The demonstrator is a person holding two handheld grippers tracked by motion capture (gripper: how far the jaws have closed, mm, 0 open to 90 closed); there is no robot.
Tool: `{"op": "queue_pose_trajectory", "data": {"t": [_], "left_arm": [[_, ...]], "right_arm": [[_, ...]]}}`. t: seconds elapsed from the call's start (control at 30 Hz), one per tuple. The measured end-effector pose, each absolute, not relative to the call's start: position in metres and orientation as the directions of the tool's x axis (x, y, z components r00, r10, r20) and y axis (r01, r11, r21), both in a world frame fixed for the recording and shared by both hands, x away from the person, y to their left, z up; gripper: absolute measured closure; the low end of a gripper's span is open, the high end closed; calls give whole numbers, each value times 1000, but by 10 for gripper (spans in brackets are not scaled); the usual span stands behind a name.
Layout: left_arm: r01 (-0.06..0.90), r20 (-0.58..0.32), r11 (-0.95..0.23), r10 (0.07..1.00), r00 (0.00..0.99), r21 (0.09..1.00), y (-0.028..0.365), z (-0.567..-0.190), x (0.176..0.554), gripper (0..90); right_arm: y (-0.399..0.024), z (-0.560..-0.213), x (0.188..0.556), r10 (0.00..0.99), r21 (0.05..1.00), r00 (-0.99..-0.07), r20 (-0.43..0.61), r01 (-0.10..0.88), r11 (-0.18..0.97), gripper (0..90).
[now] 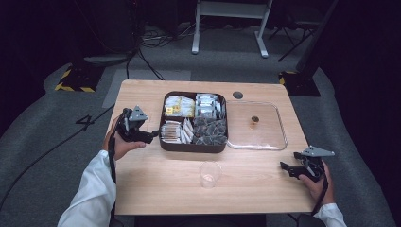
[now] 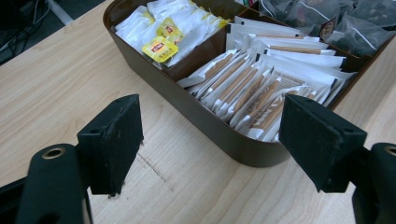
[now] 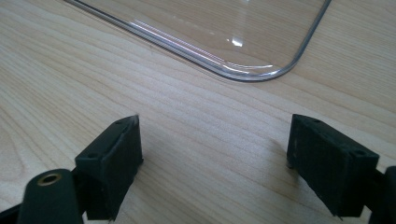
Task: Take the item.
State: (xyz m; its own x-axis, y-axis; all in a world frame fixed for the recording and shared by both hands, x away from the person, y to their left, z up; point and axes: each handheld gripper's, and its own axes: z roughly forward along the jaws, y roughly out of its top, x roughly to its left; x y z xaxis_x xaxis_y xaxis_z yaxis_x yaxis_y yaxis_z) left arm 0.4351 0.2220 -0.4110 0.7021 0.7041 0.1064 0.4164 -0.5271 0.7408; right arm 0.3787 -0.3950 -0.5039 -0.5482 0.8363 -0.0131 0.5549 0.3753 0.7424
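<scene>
A dark brown box (image 1: 193, 146) with several compartments stands mid-table, holding tea bags and sachets. My left gripper (image 1: 152, 135) is open just left of the box, its jaws facing the box's near-left corner (image 2: 243, 154). White sachets with brown stripes (image 2: 252, 88) fill the closest compartment, and yellow-tagged tea bags (image 2: 161, 46) lie behind. A clear lid (image 1: 256, 125) lies flat right of the box. A small clear plastic cup (image 1: 209, 173) stands in front of the box. My right gripper (image 1: 286, 168) is open at the table's right front, low over bare wood near the lid's corner (image 3: 261, 74).
The wooden table (image 1: 156, 189) has a round cable hole (image 1: 238, 95) at the back. Dark tea pouches (image 1: 210, 130) fill the box's right compartments. Past the table lie a grey floor, cables and a white frame (image 1: 231, 23).
</scene>
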Motion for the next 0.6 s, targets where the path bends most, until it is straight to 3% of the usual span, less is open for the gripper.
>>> {"op": "queue_pose_trajectory", "data": {"t": [0.6], "left_arm": [[388,125,-557,673,729,734,193,-403,470,234]], "right_arm": [[-395,-504,379,836,742,-548,-13,555,375,183]]}}
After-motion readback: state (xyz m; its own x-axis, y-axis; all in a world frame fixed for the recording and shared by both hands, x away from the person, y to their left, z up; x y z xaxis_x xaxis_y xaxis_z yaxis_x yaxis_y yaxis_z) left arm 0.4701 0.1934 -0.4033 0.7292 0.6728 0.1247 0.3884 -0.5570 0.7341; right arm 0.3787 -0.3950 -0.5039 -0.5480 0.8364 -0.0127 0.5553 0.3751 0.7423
